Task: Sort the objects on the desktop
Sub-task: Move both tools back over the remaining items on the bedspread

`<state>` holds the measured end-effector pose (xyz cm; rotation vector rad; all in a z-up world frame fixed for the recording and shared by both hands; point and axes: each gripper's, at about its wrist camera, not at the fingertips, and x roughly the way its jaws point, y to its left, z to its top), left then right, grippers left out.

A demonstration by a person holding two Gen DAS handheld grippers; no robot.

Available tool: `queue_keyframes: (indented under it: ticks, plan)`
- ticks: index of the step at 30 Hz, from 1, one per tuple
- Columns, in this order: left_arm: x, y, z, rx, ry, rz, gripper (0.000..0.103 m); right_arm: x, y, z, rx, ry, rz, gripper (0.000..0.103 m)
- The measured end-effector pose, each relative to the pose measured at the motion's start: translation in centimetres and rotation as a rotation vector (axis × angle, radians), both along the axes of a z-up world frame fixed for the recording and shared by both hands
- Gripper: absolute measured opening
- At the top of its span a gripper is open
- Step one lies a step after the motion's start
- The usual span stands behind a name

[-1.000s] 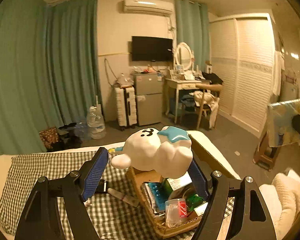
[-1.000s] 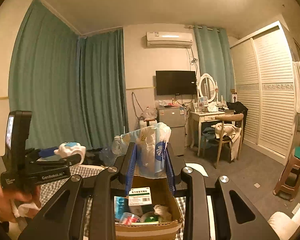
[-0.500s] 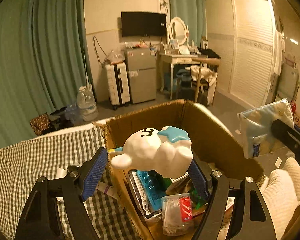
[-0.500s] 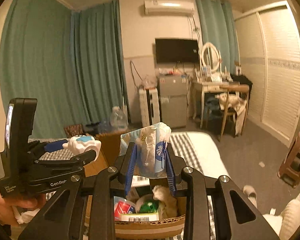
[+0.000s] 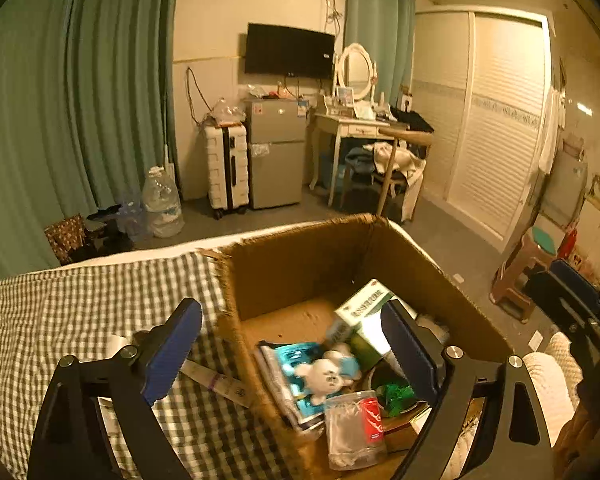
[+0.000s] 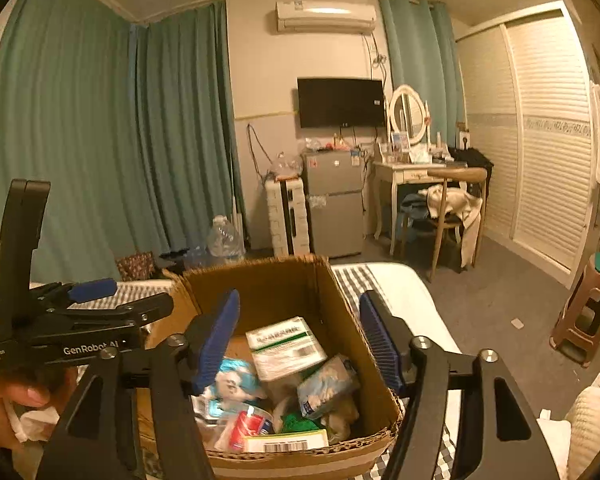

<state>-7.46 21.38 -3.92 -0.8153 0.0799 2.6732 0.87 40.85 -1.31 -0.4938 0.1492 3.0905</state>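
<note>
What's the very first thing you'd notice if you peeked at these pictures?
A cardboard box crammed with odds and ends sits in the middle, on a checked cloth. Inside it lies a little white toy animal. The left gripper and right gripper hang over it with nothing between their opening jaws.

cardboard box (image 6: 340,300): open-topped, on checked cloth near the bed's edge | white-and-blue plush toy (image 5: 328,372): lying inside on a teal packet | tissue pack (image 6: 326,384): tilted, inside by right wall | green-white carton (image 6: 284,346): slanted, mid-box | clear cup (image 5: 354,428): near corner
</note>
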Motion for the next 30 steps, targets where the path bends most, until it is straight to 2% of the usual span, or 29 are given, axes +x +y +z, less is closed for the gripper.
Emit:
queue_keyframes:
  ticks: [2, 7, 10, 12, 14, 19, 22, 23, 25, 27, 30]
  plan:
    - [0.3, -1.5, 0.8, 0.014, 0.014, 0.015, 0.102, 0.7, -0.5, 1.0, -0.011, 0.030, 0.001, 0.070]
    - [1.3, -5.3, 3.3, 0.011, 0.082, 0.052, 0.103, 1.6, -2.4, 2.7, -0.050, 0.079, -0.004, 0.074]
    - [2.1, -7.4, 5.0, -0.014, 0.136, 0.081, 0.103, 2.0, -4.1, 3.5, -0.059, 0.102, 0.006, 0.083]
    - [2.9, -9.2, 6.1, -0.029, 0.177, 0.105, 0.103, 2.0, -5.2, 4.0, -0.057, 0.107, 0.005, 0.095]
    - [3.4, -10.5, 7.0, -0.049, 0.209, 0.136, 0.103, 2.0, -6.5, 4.3, -0.047, 0.102, -0.008, 0.103]
    - [4.6, -14.0, 8.3, -0.090, 0.253, 0.189, 0.103, 2.3, -8.6, 4.6, -0.018, 0.110, -0.053, 0.103]
    - [4.8, -16.5, 8.8, -0.097, 0.245, 0.207, 0.103, 2.8, -9.5, 4.9, -0.044, 0.162, -0.103, 0.103]
    - [4.8, -17.6, 8.9, -0.076, 0.232, 0.189, 0.103, 3.1, -9.7, 5.0, -0.065, 0.184, -0.110, 0.103]
    - [5.0, -19.7, 8.9, -0.036, 0.230, 0.190, 0.103, 3.3, -10.0, 5.1, -0.106, 0.207, -0.099, 0.103]
    - [4.8, -21.5, 8.3, -0.048, 0.235, 0.230, 0.103, 3.1, -10.8, 5.2, -0.124, 0.209, -0.064, 0.103]
    - [3.3, -23.6, 6.5, -0.063, 0.196, 0.271, 0.103, 2.1, -12.4, 5.1, -0.075, 0.181, -0.035, 0.103]
